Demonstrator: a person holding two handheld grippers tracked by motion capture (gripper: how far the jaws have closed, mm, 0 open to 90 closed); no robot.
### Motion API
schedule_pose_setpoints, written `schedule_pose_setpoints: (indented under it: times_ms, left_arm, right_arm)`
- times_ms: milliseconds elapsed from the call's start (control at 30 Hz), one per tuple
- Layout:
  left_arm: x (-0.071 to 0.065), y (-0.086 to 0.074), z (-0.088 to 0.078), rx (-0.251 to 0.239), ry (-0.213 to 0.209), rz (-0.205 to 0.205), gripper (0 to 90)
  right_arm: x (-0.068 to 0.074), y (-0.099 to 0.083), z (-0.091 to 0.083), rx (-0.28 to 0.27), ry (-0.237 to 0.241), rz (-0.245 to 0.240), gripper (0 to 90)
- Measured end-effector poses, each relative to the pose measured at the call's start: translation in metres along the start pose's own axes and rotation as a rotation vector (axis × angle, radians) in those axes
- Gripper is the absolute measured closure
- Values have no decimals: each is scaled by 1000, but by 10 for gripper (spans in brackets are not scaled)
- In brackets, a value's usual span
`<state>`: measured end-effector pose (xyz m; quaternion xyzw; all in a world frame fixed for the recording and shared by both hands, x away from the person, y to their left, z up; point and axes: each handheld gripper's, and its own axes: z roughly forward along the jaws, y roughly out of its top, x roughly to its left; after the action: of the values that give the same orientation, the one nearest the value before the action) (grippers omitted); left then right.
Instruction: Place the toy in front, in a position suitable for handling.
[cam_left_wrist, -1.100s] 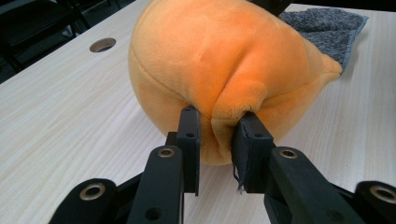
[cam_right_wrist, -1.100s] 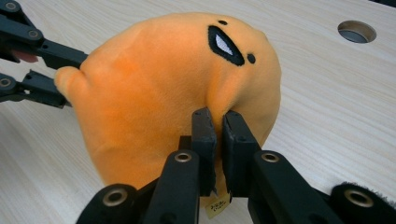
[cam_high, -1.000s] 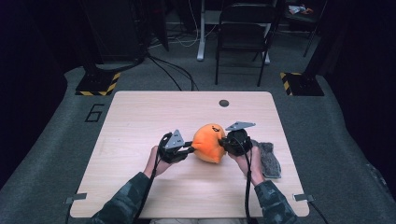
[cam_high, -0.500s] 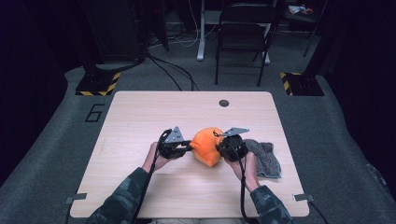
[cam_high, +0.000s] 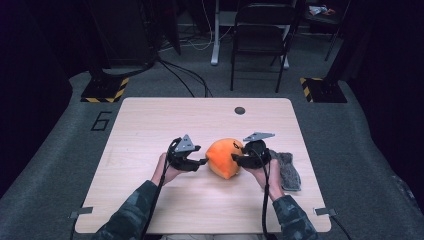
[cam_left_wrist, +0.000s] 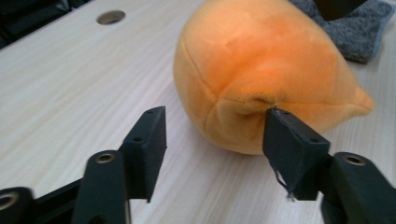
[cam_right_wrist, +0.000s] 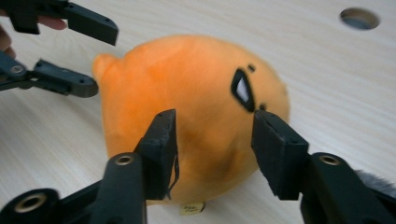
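Between the two grippers, mid-table (cam_high: 150, 125), lies the orange plush (cam_high: 224, 157). Left gripper (cam_left_wrist: 215, 135) has just been opening; plush just beyond its spread tips. Right gripper (cam_right_wrist: 215, 140) likewise opening, released, plush just ahead of its jaws.

Lab: hazard-taped rig feet (cam_high: 105, 91), cables (cam_high: 182, 75).
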<state>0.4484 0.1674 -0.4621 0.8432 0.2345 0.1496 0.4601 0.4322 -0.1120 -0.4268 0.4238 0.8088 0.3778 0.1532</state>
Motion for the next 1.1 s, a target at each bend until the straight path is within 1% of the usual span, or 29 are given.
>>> schedule_pose_setpoints:
  times_ms: [33, 67, 100, 133, 167, 200, 233, 267, 300, 367, 400, 433, 467, 500, 533, 567, 633, 667, 700, 733, 767, 800, 833, 867, 933, 1000, 1033, 1067, 1100]
  left_arm:
    - [-1, 1, -1, -6, 9, -8, 344]
    - [-2, 3, -2, -13, 22, -18, 336]
    - [-3, 4, -4, -24, 19, -29, 324]
    - [-4, 5, -5, -20, 25, -39, 319]
    - [-5, 6, -5, -28, 44, -47, 307]
    - [-6, 6, -5, -17, 44, -49, 299]
    - [-7, 7, -5, -12, 58, -50, 298]
    - [-7, 6, -4, -12, 58, -62, 292]
    - [-7, 6, -3, -6, 57, -74, 290]
    - [-8, 4, 2, 10, 63, -94, 290]
    - [-9, 3, 5, 10, 52, -108, 288]
    - [-10, 2, 7, 21, 48, -111, 289]
    - [-11, 2, 9, 36, 46, -108, 290]
    - [-12, 1, 12, 33, 47, -106, 304]
    - [-14, 1, 13, 37, 46, -108, 331]
    - [-14, 1, 14, 44, 36, -105, 363]
    - [-15, 0, 15, 39, 30, -108, 480]
    - [-17, 0, 16, 40, 34, -108, 514]
    - [-18, -1, 18, 47, 35, -101, 536]
    - [-19, -2, 19, 56, 33, -100, 561]
    - [-19, -3, 19, 63, 32, -100, 580]
    - [-20, -4, 20, 54, 37, -97, 603]
    - [-20, -4, 20, 65, 29, -97, 628]
    - [-21, -5, 20, 54, 37, -94, 650]
    - [-24, -6, 20, 58, 42, -79, 698]
    - [-26, -7, 21, 43, 52, -67, 742]
    - [-26, -7, 21, 37, 49, -59, 749]
    - [-27, -8, 20, 25, 54, -62, 757]
    - [-26, -7, 19, 26, 53, -55, 763]
  right_arm:
    - [-5, 1, -2, -3, -6, -8, 429]
    - [-7, 1, -3, -7, -14, -1, 402]
    - [-11, 1, -4, -12, -20, -7, 381]
    - [-15, 2, -4, -11, -22, 3, 353]
    - [-19, 2, -4, -16, -27, 15, 332]
    - [-24, 2, -3, -16, -22, 14, 320]
    - [-27, 1, -1, -16, -21, 22, 304]
    - [-29, 1, 1, -16, -18, 23, 294]
    - [-31, 1, 4, -10, -6, 28, 288]
    - [-35, 0, 11, -7, 2, 36, 264]
    - [-35, -1, 14, 11, 17, 58, 260]
    - [-38, -2, 17, 16, 20, 52, 255]
    - [-39, -3, 21, 21, 28, 60, 254]
    - [-40, -4, 24, 37, 47, 67, 259]
    - [-42, -5, 28, 38, 60, 58, 281]
    - [-42, -6, 31, 36, 75, 74, 320]
    - [-44, -8, 37, 53, 121, 99, 370]
    - [-46, -9, 39, 50, 129, 92, 400]
    - [-45, -10, 40, 58, 149, 111, 449]
    - [-46, -11, 42, 60, 171, 106, 481]
    - [-45, -11, 44, 66, 180, 104, 512]
    - [-43, -12, 45, 67, 186, 97, 548]
    - [-42, -13, 45, 67, 196, 98, 577]
    - [-41, -14, 46, 69, 192, 95, 617]
    - [-38, -15, 47, 70, 179, 87, 688]
    - [-33, -14, 45, 73, 150, 67, 747]
    - [-31, -14, 45, 72, 138, 65, 763]
    - [-29, -13, 45, 59, 124, 41, 778]
    - [-27, -12, 44, 59, 115, 44, 790]
